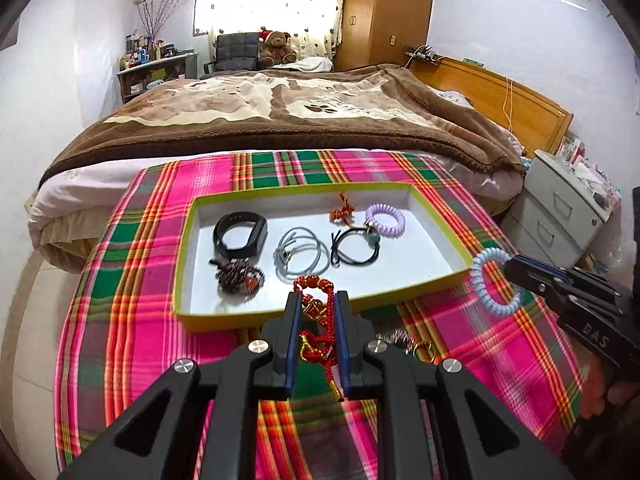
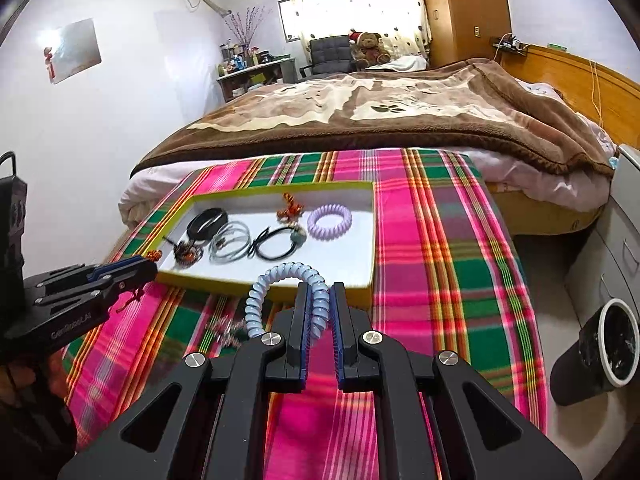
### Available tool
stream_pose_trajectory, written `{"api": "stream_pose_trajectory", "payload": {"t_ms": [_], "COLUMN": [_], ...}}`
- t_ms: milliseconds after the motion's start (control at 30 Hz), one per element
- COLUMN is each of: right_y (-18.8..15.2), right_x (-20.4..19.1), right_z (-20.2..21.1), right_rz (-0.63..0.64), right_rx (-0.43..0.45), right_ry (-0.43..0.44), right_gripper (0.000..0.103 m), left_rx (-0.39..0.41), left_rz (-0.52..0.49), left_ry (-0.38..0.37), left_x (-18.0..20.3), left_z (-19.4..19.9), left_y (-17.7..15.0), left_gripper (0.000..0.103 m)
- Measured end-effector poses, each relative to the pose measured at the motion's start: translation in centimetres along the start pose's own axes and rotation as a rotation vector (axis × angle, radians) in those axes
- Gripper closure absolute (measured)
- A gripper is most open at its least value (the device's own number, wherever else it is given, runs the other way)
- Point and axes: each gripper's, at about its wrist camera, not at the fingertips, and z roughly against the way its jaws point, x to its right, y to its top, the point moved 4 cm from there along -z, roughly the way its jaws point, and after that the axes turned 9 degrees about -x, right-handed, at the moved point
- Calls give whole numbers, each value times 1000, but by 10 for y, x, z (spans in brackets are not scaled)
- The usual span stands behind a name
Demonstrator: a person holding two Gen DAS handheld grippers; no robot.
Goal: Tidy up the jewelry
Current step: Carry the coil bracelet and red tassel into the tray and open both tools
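Note:
A shallow white tray with a yellow-green rim (image 1: 182,240) (image 2: 370,236) sits on a plaid cloth. In it lie a black band (image 1: 239,233), a dark bead bracelet (image 1: 239,278), a grey cord loop (image 1: 300,256), a black hair tie (image 1: 354,248), a lilac spiral tie (image 1: 386,220) (image 2: 330,220) and a small orange knot (image 1: 342,210). My left gripper (image 1: 317,300) is shut on a red knotted cord with beads (image 1: 316,320), held at the tray's near rim. My right gripper (image 2: 319,294) is shut on a pale blue spiral tie (image 2: 288,276) (image 1: 494,280), just right of the tray.
A small silvery and gold trinket (image 1: 408,342) (image 2: 228,330) lies on the plaid cloth (image 1: 500,352) between the grippers. A bed with a brown blanket (image 1: 280,112) lies beyond the table. A white drawer unit (image 1: 560,208) and a dark bin (image 2: 600,352) stand at the right.

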Motion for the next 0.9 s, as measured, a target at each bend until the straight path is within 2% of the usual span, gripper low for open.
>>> {"api": "stream_pose_trajectory", "payload": {"t_ms": [167, 400, 900], "right_y": [24, 50, 53], "right_x": [5, 10, 13], "right_z": [-16, -51, -104], "right_rz": [7, 26, 84], "right_rx": [-8, -49, -165], "right_ry": [-24, -53, -107], "right_gripper": [93, 93, 93], "left_rx": [8, -21, -119], "left_rz": [-1, -4, 0], "left_ry": [-16, -40, -49], "left_x": [0, 2, 3], "left_z": [-10, -34, -79], "left_y": [18, 34, 33], "left_gripper": [86, 86, 86]}}
